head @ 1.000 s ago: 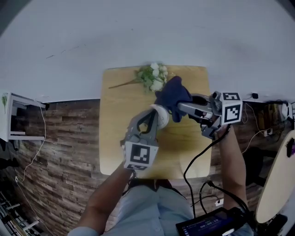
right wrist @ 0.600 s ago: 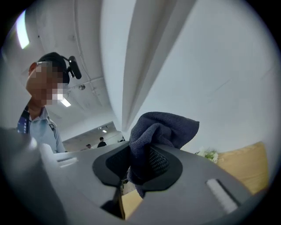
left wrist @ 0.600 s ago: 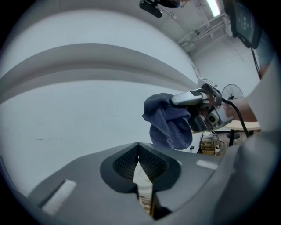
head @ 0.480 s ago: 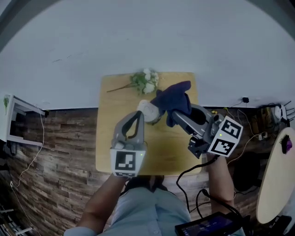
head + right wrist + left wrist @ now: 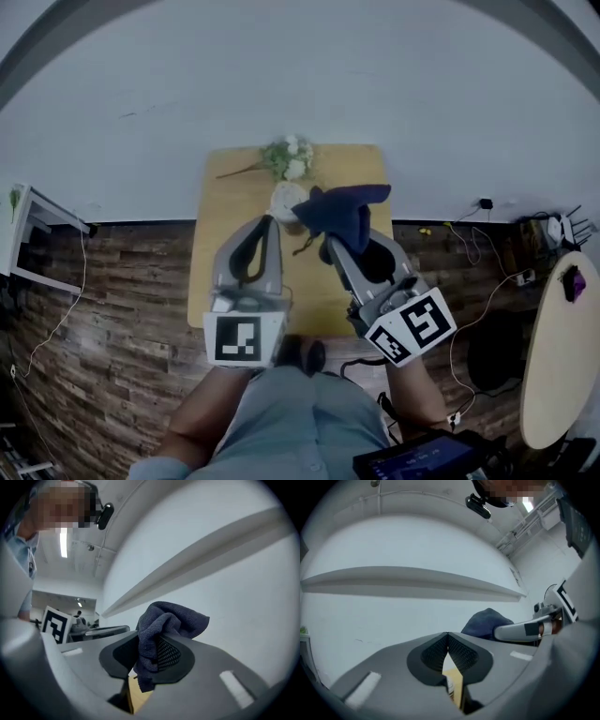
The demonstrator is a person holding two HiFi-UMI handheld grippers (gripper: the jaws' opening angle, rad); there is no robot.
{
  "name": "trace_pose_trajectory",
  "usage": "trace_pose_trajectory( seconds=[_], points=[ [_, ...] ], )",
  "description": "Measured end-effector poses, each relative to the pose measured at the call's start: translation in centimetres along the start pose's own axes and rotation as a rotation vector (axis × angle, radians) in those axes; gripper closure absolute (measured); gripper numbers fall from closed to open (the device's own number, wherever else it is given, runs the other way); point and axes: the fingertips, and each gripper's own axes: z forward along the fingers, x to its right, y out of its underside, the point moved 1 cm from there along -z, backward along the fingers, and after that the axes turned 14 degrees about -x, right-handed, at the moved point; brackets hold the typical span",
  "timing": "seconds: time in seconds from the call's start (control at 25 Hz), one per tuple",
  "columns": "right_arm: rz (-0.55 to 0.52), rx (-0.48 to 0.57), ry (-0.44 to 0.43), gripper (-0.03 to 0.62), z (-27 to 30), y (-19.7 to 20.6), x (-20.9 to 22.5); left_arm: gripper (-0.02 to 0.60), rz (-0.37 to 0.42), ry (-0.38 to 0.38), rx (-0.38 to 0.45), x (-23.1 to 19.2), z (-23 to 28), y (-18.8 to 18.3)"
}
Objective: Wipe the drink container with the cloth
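Head view: the white round-topped drink container [image 5: 286, 199] stands on the square light-wood table [image 5: 211, 234], touching or just past the left gripper [image 5: 270, 220] tips at their 12 o'clock. The left gripper's jaws are closed tip to tip, with nothing visible between the pads [image 5: 461, 654]. The right gripper [image 5: 330, 242] is clamped on the dark blue terry cloth [image 5: 342, 211], at the container's 3 o'clock. A white artificial flower sprig [image 5: 289, 157] lies at the container's 12 o'clock.

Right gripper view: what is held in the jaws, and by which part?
The dark blue cloth, pinched at a bunched fold near its lower end.
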Motion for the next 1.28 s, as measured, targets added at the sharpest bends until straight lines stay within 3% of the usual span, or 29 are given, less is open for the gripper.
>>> trace_pose_trajectory(
  seconds=[0.16,0.36,0.88,1.28],
  points=[
    [-0.137,0.003,0.212,0.522,-1.4,0.1,-0.6,0.569,0.001,-0.024,0.054,0.6,-1.8,-1.2],
    [-0.201,0.02,0.329,0.523,-2.7,-0.2,-0.9,0.569,0.011,-0.013,0.076,1.2,-2.7,-1.8],
    [-0.231,0.029,0.383,0.531,-3.1,-0.9,-1.2,0.569,0.034,-0.013,0.111,1.7,-3.9,-3.1],
    [-0.22,0.048,0.367,0.531,-3.3,-1.2,-1.2,0.571,0.04,-0.019,0.104,1.9,-3.9,-3.0]
  ],
)
